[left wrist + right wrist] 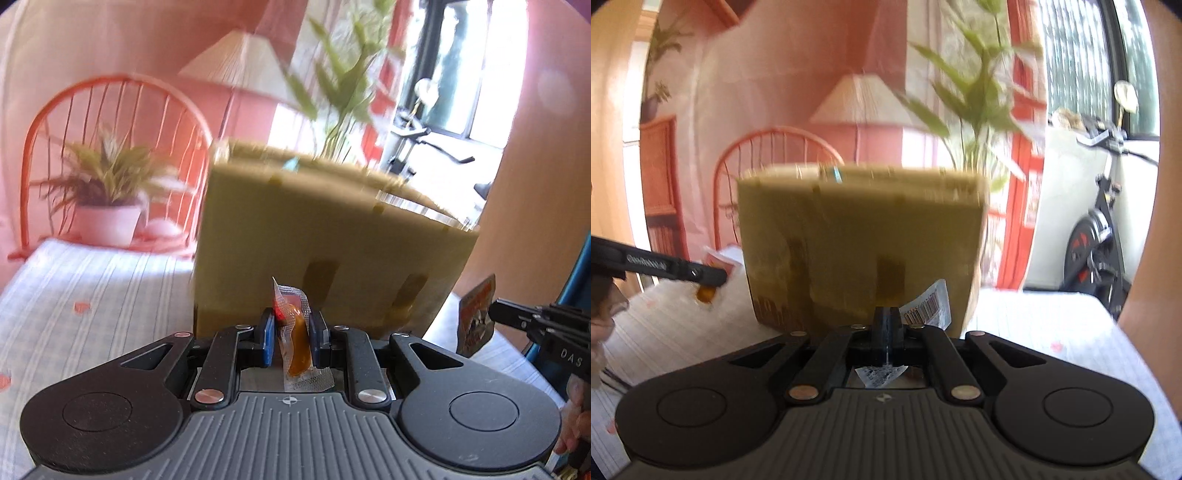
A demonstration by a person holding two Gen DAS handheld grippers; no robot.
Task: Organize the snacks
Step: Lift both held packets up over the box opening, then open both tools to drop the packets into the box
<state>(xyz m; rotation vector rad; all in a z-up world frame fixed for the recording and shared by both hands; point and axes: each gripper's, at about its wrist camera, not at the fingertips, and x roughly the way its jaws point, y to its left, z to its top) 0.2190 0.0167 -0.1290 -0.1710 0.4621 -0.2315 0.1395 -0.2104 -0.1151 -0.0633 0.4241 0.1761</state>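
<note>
My left gripper [291,325] is shut on a clear sachet with orange-brown filling [297,339], held upright just in front of a tan cardboard box [325,236]. My right gripper [887,319] is shut on a flat foil snack packet [929,304] whose barcode side sticks out to the right, close to the same box [857,236]. In the left wrist view the right gripper [495,314] shows at the right edge, holding the packet's printed face [476,317]. In the right wrist view the left gripper [718,277] shows at the left with the sachet [709,284]. The box's inside is hidden.
The box stands on a table with a striped white cloth [92,295]. Behind it are a red wire chair [110,118], a potted plant [107,192], a lamp [240,62] and a tall leafy plant [979,103]. An exercise bike [1097,229] stands at the right.
</note>
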